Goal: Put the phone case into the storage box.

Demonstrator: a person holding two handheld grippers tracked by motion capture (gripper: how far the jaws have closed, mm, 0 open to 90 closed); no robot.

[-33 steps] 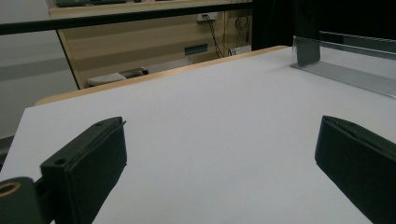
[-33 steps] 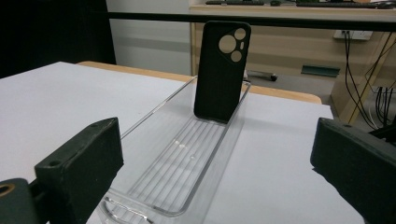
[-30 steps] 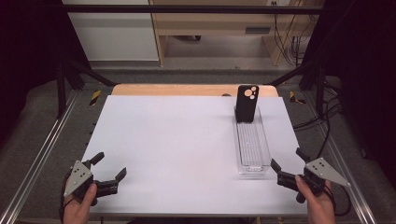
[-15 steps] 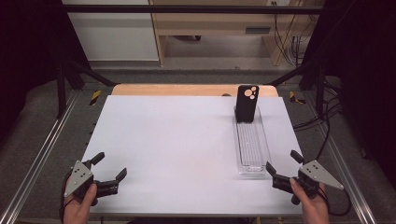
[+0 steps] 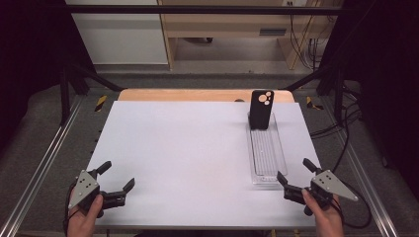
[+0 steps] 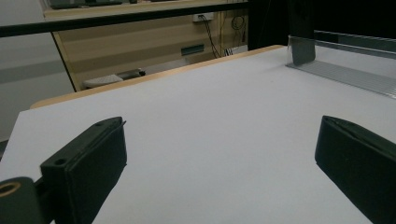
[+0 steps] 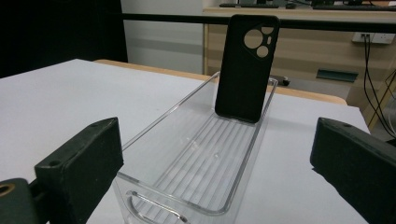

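A black phone case (image 5: pixel 260 108) stands upright, leaning on the far end wall of a long clear plastic tray (image 5: pixel 267 153) on the right side of the white tabletop (image 5: pixel 188 143). My right gripper (image 5: pixel 293 169) is open just in front of the tray's near end, jaws spread wider than the tray. In the right gripper view the tray (image 7: pixel 201 154) runs away between the jaws of my right gripper (image 7: pixel 217 140) to the case (image 7: pixel 245 70). My left gripper (image 5: pixel 118 175) is open and empty at the near left. In the left gripper view, my left gripper (image 6: pixel 222 135) faces bare tabletop, with the tray (image 6: pixel 345 77) far right.
A wooden strip (image 5: pixel 197 95) borders the table's far edge. Metal frame rails (image 5: pixel 44 163) run along both sides, and cables (image 5: pixel 341 128) lie on the floor to the right. A wooden bench (image 5: pixel 232 24) stands beyond the table.
My right gripper has shifted left, and its jaws now sit at the tray's near end. The left gripper, tray and case have not moved.
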